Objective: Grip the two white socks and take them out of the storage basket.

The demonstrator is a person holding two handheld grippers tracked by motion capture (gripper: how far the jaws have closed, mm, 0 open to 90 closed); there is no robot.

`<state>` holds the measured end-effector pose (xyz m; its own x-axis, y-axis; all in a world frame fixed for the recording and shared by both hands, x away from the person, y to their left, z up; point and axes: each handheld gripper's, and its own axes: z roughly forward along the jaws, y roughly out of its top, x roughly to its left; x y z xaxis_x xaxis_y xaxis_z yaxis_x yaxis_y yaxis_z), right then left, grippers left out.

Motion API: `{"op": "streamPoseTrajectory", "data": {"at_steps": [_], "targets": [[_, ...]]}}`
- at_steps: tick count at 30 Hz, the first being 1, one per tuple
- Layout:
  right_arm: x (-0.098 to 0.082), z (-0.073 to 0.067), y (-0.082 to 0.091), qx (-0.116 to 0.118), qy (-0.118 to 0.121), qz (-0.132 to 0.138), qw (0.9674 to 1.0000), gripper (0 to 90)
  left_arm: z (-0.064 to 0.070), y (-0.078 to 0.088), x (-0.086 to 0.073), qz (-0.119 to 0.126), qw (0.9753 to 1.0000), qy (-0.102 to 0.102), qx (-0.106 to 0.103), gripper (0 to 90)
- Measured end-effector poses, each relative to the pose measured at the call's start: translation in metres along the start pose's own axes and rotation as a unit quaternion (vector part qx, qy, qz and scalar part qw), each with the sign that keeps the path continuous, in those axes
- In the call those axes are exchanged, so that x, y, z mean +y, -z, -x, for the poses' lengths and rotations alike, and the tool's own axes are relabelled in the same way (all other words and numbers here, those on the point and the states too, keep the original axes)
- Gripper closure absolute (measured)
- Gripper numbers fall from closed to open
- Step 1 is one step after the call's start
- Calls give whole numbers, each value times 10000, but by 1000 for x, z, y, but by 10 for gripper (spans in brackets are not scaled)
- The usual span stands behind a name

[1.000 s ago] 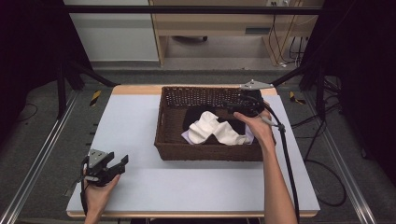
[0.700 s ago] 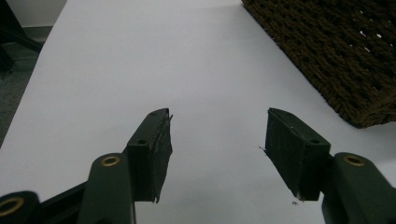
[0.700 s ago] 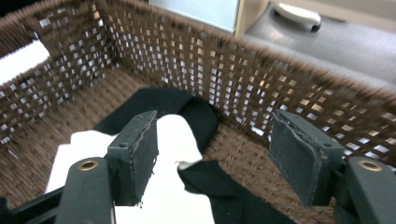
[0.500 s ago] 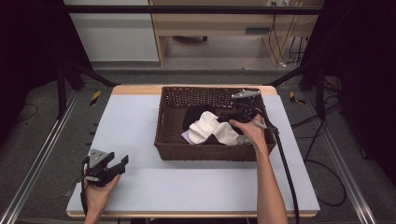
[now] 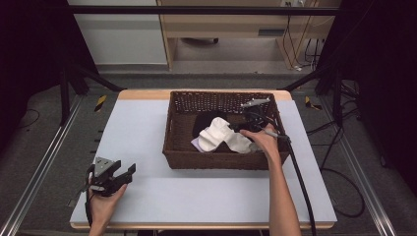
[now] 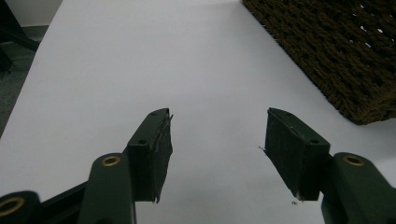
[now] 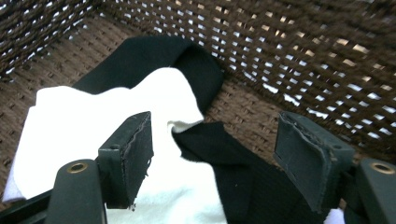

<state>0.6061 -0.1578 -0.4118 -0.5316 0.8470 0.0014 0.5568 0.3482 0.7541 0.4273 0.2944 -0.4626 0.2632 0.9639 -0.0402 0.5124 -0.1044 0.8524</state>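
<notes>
Bare forearms; black left gripper (image 5: 129, 170), grey plate, dark-green padded jaws, brass screws.

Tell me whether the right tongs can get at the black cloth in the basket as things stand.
Probably yes: the right tongs hang open inside the basket, directly over the black cloth, with nothing between; the white cloth only partly overlaps it.

We are seeing the table (image 5: 147, 142) lit evenly from above, with dark surroundings falling off at both sides. The high view is looking soft and slightly grainy. The white cloth (image 7: 84, 116) is blowing out in the right gripper view, where near jaws are blurring.
</notes>
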Motion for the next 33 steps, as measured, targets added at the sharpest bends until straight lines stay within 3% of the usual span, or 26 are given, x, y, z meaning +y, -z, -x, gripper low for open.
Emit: {"op": "streamPoseTrajectory", "data": {"at_steps": [12,19,24,30,33], "targets": [[-5,-4,-13,169,22,-418,9990,245,0,0,0,1,10000,-4,-7,399],[-7,-6,-16,273,-74,-715,9970,294,-1,0,0,18,10000,16,6,400],[-7,-6,-17,405,-47,-975,9944,447,-1,0,0,18,10000,8,4,403],[-6,-4,-14,480,-85,-1224,9913,717,-1,0,0,13,10000,-7,3,413],[-5,0,-11,603,-249,-1304,9893,814,-1,0,0,-3,10000,-9,3,413]]}}
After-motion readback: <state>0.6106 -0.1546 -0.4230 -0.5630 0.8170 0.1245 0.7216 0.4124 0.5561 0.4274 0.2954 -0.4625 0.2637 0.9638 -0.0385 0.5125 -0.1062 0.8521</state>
